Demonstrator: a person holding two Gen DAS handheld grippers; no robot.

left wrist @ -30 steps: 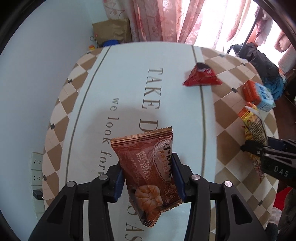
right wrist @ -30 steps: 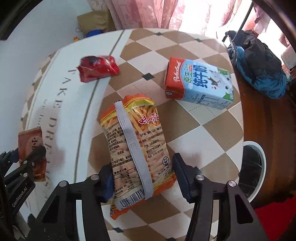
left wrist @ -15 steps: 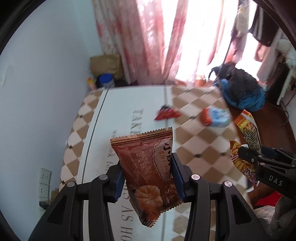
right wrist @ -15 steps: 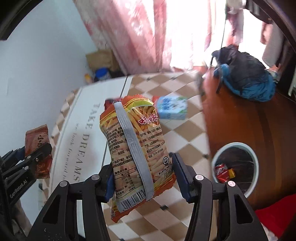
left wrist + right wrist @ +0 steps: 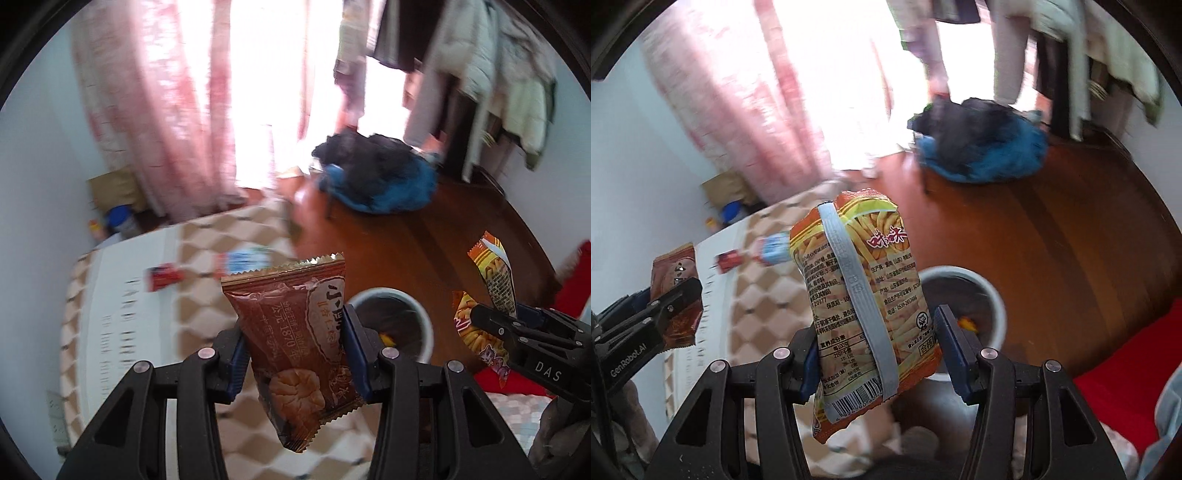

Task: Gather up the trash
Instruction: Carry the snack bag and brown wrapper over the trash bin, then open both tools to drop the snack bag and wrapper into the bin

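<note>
My left gripper (image 5: 295, 354) is shut on a brown snack packet (image 5: 295, 332), held up in the air above the table's edge. My right gripper (image 5: 877, 354) is shut on an orange snack bag (image 5: 860, 288) with a grey stripe. A white round bin (image 5: 417, 314) stands on the wooden floor just behind both packets; in the right wrist view the bin (image 5: 979, 291) shows some trash inside. On the table behind lie a red wrapper (image 5: 164, 277) and a blue-and-white milk carton (image 5: 247, 260), both blurred. The right gripper (image 5: 491, 321) with its orange bag (image 5: 480, 332) also shows in the left wrist view.
The checked tablecloth table (image 5: 122, 332) lies to the left and below. A dark and blue backpack (image 5: 376, 177) rests on the brown floor. Pink curtains (image 5: 159, 110) hang at the back, clothes (image 5: 498, 81) at the right. A red mat (image 5: 1126, 369) lies on the floor by the bin.
Both grippers have lifted their packets off the table and swung right. The view now faces the floor and the white bin, and the table has dropped to the left.
</note>
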